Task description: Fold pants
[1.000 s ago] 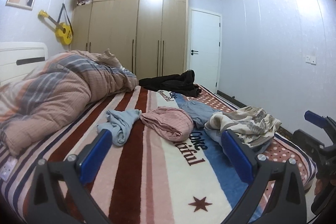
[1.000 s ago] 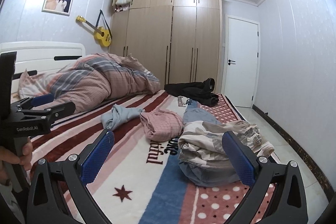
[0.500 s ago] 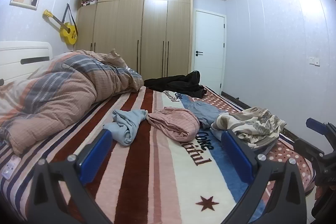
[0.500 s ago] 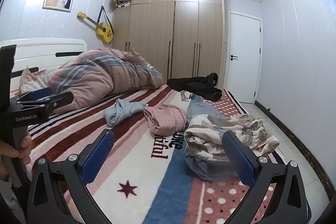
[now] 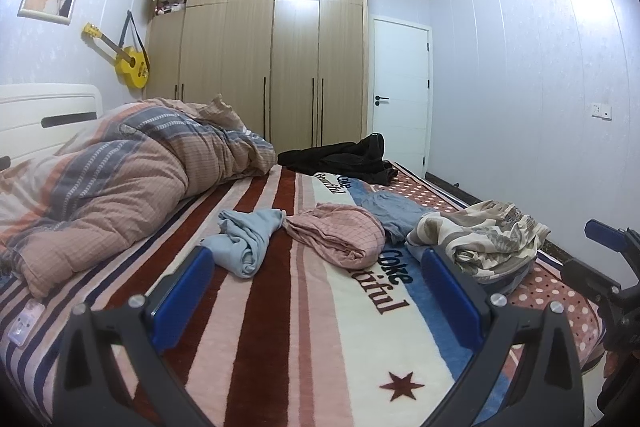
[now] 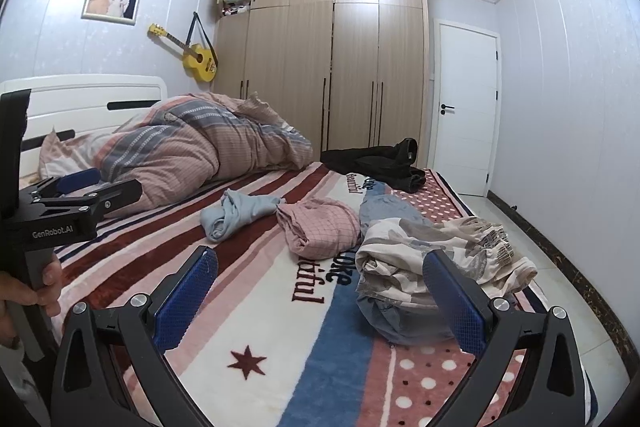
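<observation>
Several crumpled garments lie on the striped blanket [image 5: 304,327] of the bed. A beige patterned pair of pants [image 6: 444,251] [image 5: 484,239] is heaped on the right side, over a blue-grey garment [image 6: 400,323]. A pink checked piece [image 5: 340,231] [image 6: 320,227] and a light blue piece [image 5: 248,239] [image 6: 236,213] sit mid-bed. A black garment [image 5: 344,163] lies at the far end. My left gripper [image 5: 320,291] and right gripper [image 6: 324,291] both hover open above the near blanket, holding nothing. The right one's right finger is beside the beige pants.
A bunched striped duvet [image 5: 120,171] fills the left of the bed by the white headboard [image 5: 44,115]. A wooden wardrobe [image 5: 272,67] and a white door [image 5: 400,87] stand at the far wall. Floor [image 6: 560,291] runs along the bed's right edge. A hand [image 6: 28,295] holds the left gripper.
Both views have tilted slightly and the garments now sit a little higher and farther in the frames. Nothing on the bed has moved and both grippers stay open.
</observation>
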A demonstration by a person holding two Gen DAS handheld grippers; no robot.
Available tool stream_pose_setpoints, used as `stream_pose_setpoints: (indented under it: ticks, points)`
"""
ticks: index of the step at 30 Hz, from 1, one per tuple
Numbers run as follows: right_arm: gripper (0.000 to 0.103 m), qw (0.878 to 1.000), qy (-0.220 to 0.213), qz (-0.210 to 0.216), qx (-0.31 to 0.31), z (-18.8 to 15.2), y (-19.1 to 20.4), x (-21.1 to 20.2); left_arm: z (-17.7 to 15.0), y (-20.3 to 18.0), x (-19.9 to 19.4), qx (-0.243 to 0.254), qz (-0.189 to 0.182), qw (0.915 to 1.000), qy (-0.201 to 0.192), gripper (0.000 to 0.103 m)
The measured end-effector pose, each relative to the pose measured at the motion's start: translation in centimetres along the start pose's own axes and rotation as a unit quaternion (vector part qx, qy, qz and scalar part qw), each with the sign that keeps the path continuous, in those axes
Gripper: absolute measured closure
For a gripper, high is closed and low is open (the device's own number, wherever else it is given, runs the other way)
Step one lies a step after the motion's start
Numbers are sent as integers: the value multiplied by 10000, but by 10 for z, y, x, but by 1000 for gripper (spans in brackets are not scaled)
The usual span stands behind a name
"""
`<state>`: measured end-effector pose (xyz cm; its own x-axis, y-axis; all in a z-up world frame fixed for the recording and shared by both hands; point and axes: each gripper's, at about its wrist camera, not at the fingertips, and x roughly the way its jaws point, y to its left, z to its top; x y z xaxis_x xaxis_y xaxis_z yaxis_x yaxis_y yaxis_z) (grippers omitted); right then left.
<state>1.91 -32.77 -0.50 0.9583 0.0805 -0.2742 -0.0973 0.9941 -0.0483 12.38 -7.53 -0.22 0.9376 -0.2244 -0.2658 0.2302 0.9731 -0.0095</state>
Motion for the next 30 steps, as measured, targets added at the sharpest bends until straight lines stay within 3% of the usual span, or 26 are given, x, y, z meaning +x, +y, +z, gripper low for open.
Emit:
stream_pose_setpoints:
  ticks: [30]
  points:
    - [1, 10000, -47, -53, 67, 4, 4, 0, -1, 0, 0, 96, 45, 9999, 0, 1]
